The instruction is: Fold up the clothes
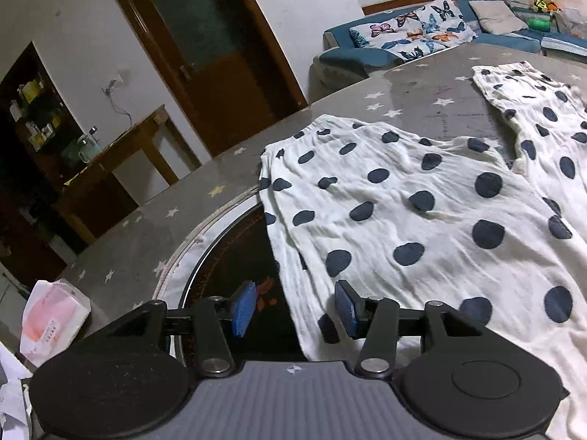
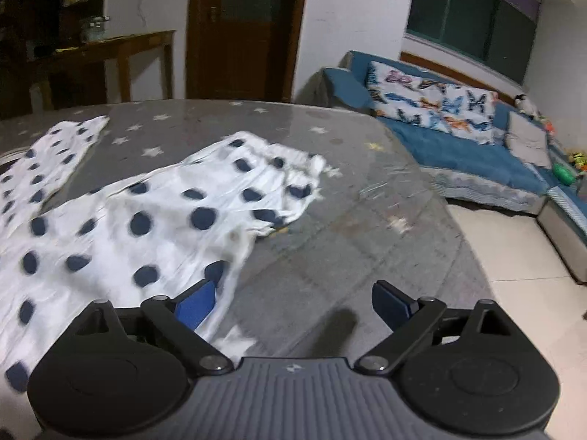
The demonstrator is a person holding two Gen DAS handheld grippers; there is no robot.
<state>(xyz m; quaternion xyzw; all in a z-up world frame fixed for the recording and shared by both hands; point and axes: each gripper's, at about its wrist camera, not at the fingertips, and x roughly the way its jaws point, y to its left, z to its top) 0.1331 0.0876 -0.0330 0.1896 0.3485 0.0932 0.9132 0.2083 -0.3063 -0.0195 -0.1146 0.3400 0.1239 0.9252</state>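
left wrist view: the left gripper sits at 6 o'clock, its blue pads spread moderately apart and gripping nothing; the edge of the polka-dot garment lies on the desk between and below them. the white garment with dark navy dots spreads from 6 o'clock up toward 12 and 3 o'clock over the grey star-patterned desk. its two leg-like sections part near 2 o'clock. a dark round inset in the desk shows at 7 o'clock, partly covered by the cloth. a pink-and-white packet rests at 8 o'clock. a brown door stands at 11 o'clock, and a blue sofa with a butterfly cushion at 1 o'clock.

right wrist view (blurred): the right gripper at 6 o'clock is spread wide, holding nothing; its left pad overlaps the hem of the garment, whether touching cannot be told, while its right pad is over bare desk.
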